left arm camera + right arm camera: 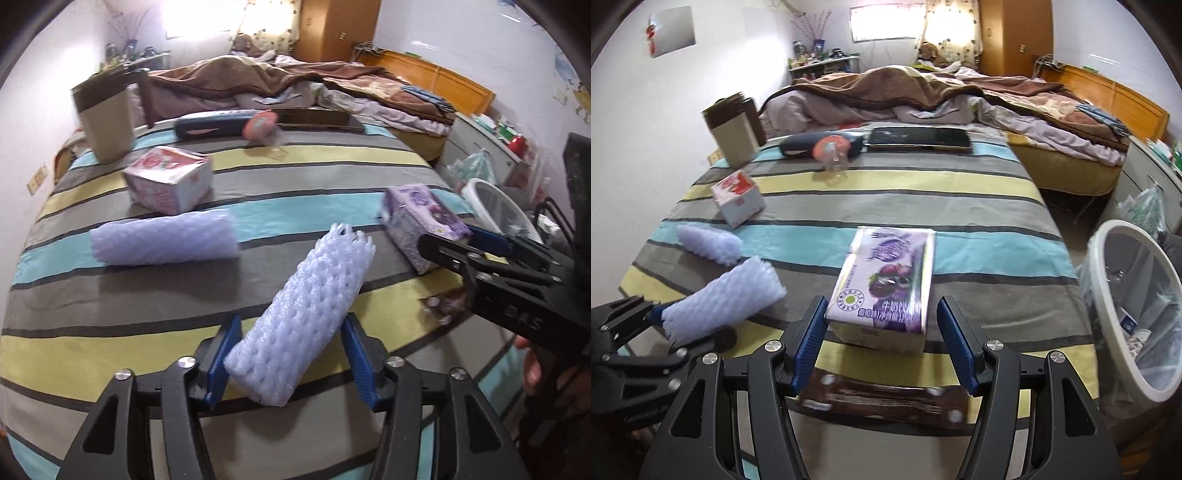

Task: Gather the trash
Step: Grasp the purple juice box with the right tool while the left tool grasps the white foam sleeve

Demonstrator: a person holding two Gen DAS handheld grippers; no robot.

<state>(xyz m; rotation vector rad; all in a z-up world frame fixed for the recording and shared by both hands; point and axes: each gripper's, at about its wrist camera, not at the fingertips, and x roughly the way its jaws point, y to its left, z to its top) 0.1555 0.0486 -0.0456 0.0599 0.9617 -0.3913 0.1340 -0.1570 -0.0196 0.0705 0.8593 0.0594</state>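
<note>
A pale lilac foam net sleeve (295,314) lies slantwise between the blue pads of my left gripper (288,332), which is shut on it. In the right wrist view the sleeve (720,306) sticks out of the left gripper (687,328), tilted above the striped bedspread. My right gripper (882,306) is shut on a purple carton (886,280). In the left wrist view the carton (417,218) sits at the tips of the right gripper (450,240). A white bin (1108,240) with a clear liner stands right of the bed.
On the bedspread (110,354) lie a second foam sleeve (162,240), a red-and-white box (166,181), a brown wrapper (882,398), a pink-capped bottle (833,155), a navy case (210,125), a dark tablet (919,138) and a tan container (105,118). A hand (532,365) holds the right gripper.
</note>
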